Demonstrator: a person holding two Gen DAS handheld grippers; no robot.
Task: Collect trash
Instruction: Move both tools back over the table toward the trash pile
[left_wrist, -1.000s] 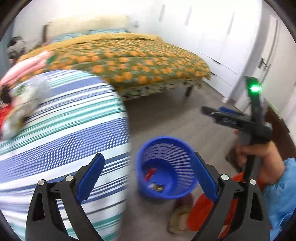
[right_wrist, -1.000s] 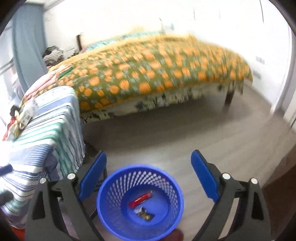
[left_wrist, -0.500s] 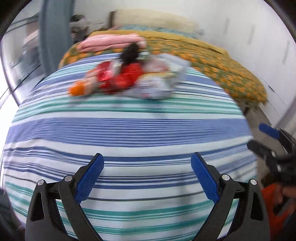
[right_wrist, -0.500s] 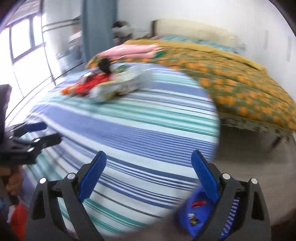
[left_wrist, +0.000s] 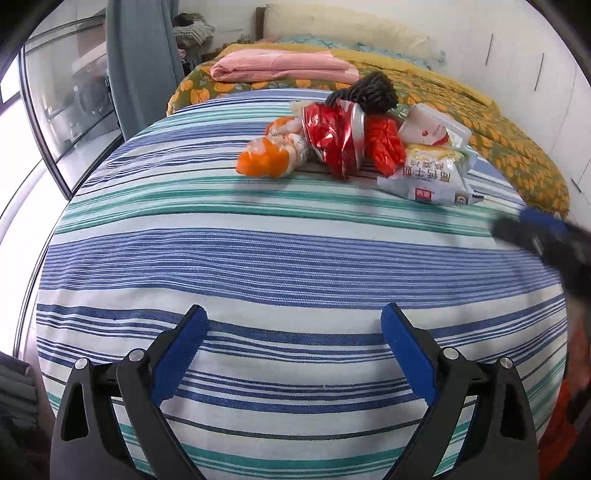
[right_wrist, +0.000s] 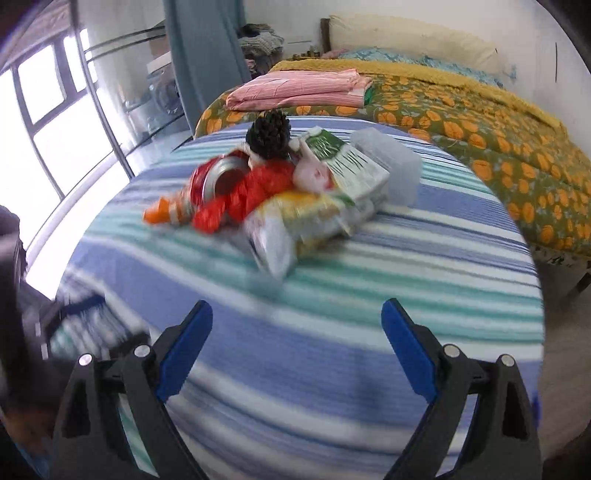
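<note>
Left tongs (left_wrist: 293, 347) wide open, empty, above striped cloth (left_wrist: 295, 258); right tongs (right_wrist: 297, 343) likewise, seemingly touching nothing.

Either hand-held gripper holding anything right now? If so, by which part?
Nothing held. The left hand-held gripper and right hand-held gripper are both open and empty, short of the trash pile on the striped table.

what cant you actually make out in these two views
- Right gripper in the left wrist view: a dark blur cut off by the frame edge.
- Trash pile in the right wrist view: motion blur smears the packet print.
- Trash bin: not in either view.
- Black knitted thing: the crushed red can hides its lower part, so what it is stays unclear.
</note>
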